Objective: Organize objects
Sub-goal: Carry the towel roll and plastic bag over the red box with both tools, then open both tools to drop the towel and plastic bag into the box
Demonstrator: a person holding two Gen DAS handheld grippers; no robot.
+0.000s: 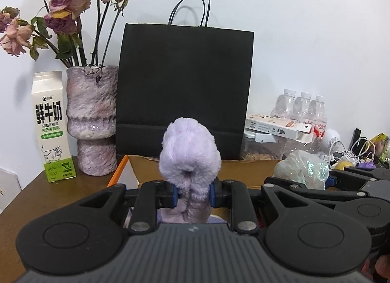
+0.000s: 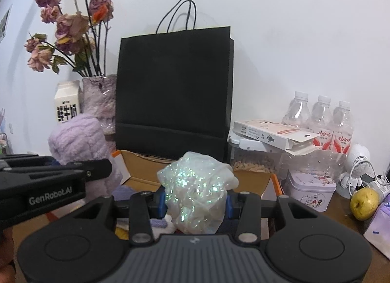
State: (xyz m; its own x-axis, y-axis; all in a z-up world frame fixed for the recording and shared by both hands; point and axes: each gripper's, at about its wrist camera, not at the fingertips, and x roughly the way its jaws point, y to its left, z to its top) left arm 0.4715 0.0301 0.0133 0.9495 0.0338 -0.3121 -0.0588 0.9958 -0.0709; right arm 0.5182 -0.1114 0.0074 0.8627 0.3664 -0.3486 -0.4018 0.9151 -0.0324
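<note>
Honestly, a lot is cut off here bc the gripper bodies fill the bottom of both views. The open brown cardboard box (image 2: 253, 177) is mostly hidden behind them, so I can't tell much of what's inside; only scraps of purple and yellow stuff peek out under the right claw, too blocked to name.

Left gripper (image 1: 193, 191) is clamped on a fluffy lilac plush item (image 1: 190, 158), blue pads pressed into its lower part, w/ the fuzzy bulk sticking up above the fingers and over the box edge. What the plush actually is, idk.

Right gripper (image 2: 195, 201) is pinching a crumpled white iridescent glittery bundle (image 2: 197, 190), which bulges up btw the blue pads, also over the box. In the left wrist view that bundle sits just right of the plush, the two claws side by side.

Behind the box: a tall black paper bag w/ cord handles (image 1: 185, 90) against the wall, a mottled purple ceramic vase of dried roses (image 1: 91, 122) and a white-green milk carton (image 1: 51, 127) to its left. Right side has clear water bottles (image 2: 319, 117), a printed tin (image 2: 309, 190) and a yellow pear (image 2: 364, 203), partly cropped.
</note>
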